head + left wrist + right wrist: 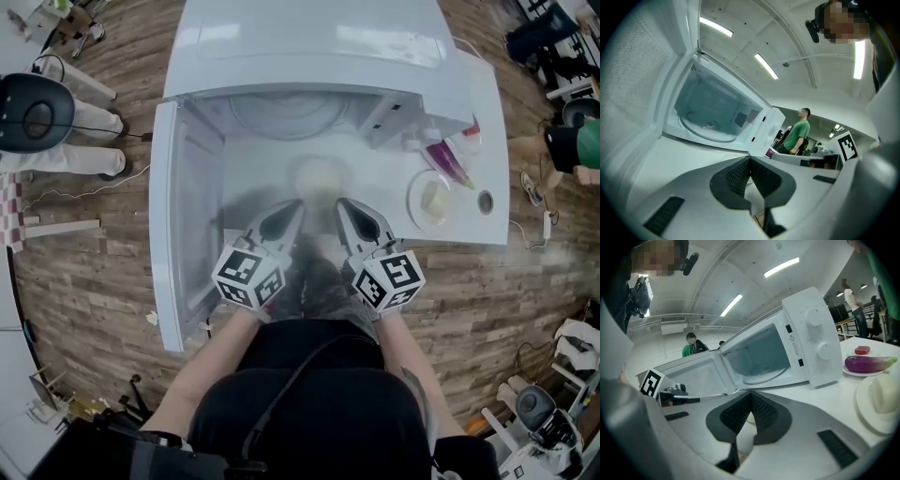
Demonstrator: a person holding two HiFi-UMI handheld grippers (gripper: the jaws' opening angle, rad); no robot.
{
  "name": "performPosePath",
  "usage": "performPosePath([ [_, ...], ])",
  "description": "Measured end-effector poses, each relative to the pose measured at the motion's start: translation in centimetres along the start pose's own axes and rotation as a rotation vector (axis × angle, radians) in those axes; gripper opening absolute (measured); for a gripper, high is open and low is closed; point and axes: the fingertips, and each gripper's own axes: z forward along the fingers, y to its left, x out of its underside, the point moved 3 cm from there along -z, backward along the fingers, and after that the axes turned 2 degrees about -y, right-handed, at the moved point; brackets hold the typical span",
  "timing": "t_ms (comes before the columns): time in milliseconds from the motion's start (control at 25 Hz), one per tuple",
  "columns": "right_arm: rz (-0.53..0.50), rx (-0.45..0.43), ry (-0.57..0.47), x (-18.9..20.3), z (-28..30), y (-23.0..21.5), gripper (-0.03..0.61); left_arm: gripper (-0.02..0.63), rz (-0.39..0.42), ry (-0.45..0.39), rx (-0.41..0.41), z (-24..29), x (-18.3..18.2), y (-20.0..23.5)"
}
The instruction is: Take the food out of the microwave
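The white microwave (309,56) stands at the back of the table with its door (178,234) swung open to the left. Its cavity (712,112) holds only the glass turntable (761,376). A pale round dish (319,178), blurred, sits on the table in front of the opening. My left gripper (296,204) and right gripper (341,202) hover side by side just short of that dish, both shut with nothing in them. The left gripper (750,159) and right gripper (750,393) each point toward the open microwave.
To the right of the microwave lie a plate with pale food (433,202), a purple eggplant (450,161) on a small plate, a red piece (472,131) and a small round cap (485,201). A person in green (794,133) stands beyond the table.
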Motion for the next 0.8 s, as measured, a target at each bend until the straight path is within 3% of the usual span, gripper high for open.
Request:
performPosePath([
  [320, -0.023, -0.053, 0.013, -0.7, -1.1, 0.4, 0.017, 0.011, -0.017, -0.075, -0.041, -1.0, -0.4, -0.9],
  [800, -0.063, -0.118, 0.036, -0.8, -2.8, 1.0, 0.017, 0.011, -0.044, -0.120, -0.060, -1.6, 0.0, -2.9],
])
